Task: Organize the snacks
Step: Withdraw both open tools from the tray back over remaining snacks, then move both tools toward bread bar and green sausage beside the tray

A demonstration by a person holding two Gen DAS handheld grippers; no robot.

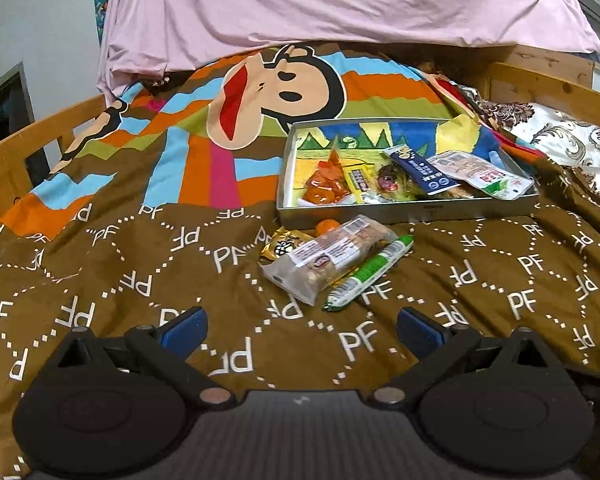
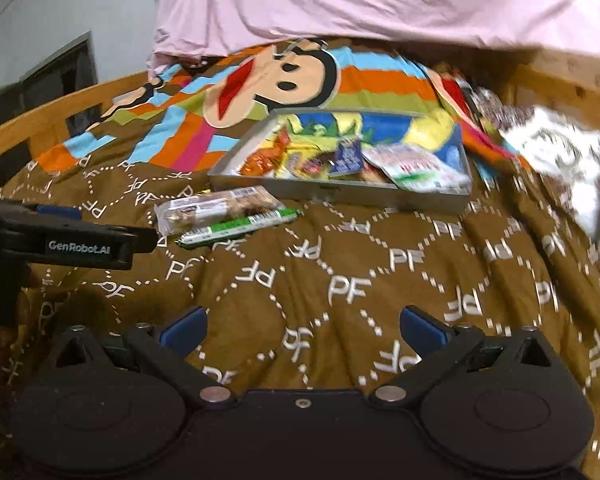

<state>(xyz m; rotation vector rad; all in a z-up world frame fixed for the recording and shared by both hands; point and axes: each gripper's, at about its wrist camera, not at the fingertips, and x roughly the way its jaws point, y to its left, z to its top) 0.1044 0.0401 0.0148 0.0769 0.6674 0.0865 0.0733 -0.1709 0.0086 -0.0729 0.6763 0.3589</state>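
Observation:
A shallow grey tray (image 1: 412, 211) (image 2: 340, 192) with a colourful picture bottom rests on the bed and holds several snack packets. In front of it on the quilt lie a clear-wrapped pastry bar (image 1: 332, 256) (image 2: 216, 210), a green sausage stick (image 1: 370, 270) (image 2: 240, 227), a gold wrapped snack (image 1: 282, 246) and a small orange item (image 1: 327, 226). My left gripper (image 1: 302, 330) is open and empty, a short way before these loose snacks. My right gripper (image 2: 303, 328) is open and empty too, farther right over bare quilt. The left gripper's body (image 2: 60, 240) shows at the left of the right wrist view.
The bed is covered by a brown "PF" quilt (image 1: 140, 280) with a cartoon monkey print (image 1: 276, 92). Pink fabric (image 1: 340, 4) hangs at the back. Wooden bed rails (image 1: 20, 152) run along the left and far right. A floral pillow (image 1: 572, 148) lies right of the tray.

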